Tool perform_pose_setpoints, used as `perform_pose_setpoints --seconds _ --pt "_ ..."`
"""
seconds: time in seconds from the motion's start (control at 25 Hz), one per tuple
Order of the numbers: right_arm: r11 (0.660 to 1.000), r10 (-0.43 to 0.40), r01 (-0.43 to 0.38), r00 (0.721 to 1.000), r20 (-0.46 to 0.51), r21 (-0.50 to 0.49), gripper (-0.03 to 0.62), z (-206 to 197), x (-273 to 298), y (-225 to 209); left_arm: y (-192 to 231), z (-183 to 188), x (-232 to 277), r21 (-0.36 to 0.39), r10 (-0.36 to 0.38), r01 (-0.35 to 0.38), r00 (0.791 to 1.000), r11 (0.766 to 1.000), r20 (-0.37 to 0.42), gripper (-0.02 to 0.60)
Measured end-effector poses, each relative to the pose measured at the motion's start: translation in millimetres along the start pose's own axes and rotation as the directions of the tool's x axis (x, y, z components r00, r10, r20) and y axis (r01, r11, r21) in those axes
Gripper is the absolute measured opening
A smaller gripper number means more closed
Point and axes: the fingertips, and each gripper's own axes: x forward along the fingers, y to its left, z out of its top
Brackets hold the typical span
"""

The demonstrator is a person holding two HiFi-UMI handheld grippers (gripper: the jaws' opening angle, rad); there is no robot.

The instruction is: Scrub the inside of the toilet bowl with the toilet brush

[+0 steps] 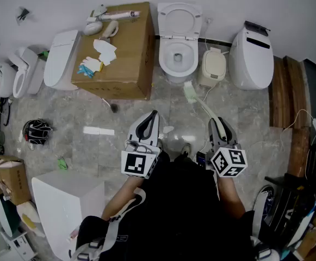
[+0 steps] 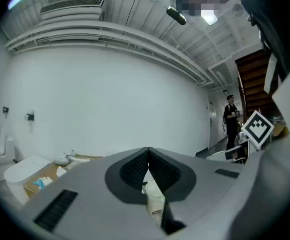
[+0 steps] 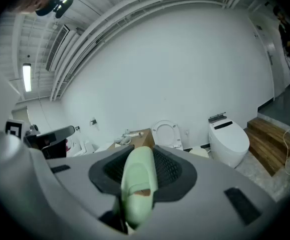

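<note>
Right gripper (image 1: 220, 125), lower right of centre, is clamped on the toilet brush (image 1: 192, 95) handle. The green brush head points up-frame twd the open toilet bowl (image 1: 167, 58), just short of it, not inside. Left gripper (image 1: 153, 116): jaws together at the tips. Grey marble floor (image 1: 92, 113), w/ a cardboard box (image 1: 122, 53) left of the toilet.

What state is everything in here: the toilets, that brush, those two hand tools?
Toilet: lid raised, bowl open.
Toilet brush: gripped by its handle, head outside the bowl.
Right gripper: fingers shut on the brush handle.
Left gripper: fingers shut together.
Neighbouring toilet: lid down.
</note>
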Motion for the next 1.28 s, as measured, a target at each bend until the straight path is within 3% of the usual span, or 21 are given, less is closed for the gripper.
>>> perform_pose_setpoints --seconds 0.36,0.84,1.28 --pt "1.000 -0.012 0.012 1.000 0.006 0.010 0.124 -2 7 9 9 -6 2 -0.021 -0.017 0.017 1.000 1.000 -0.001 0.009" --pt "0.989 -0.097 0.095 0.995 0.012 0.115 0.124 -9 32 25 55 -19 -3 -0.059 -0.067 0.067 0.998 0.996 0.000 0.009" --pt "0.958 -0.158 0.153 0.987 -0.001 0.244 0.124 -8 89 -3 87 -30 48 -0.072 -0.083 0.082 0.996 0.994 -0.011 0.009"
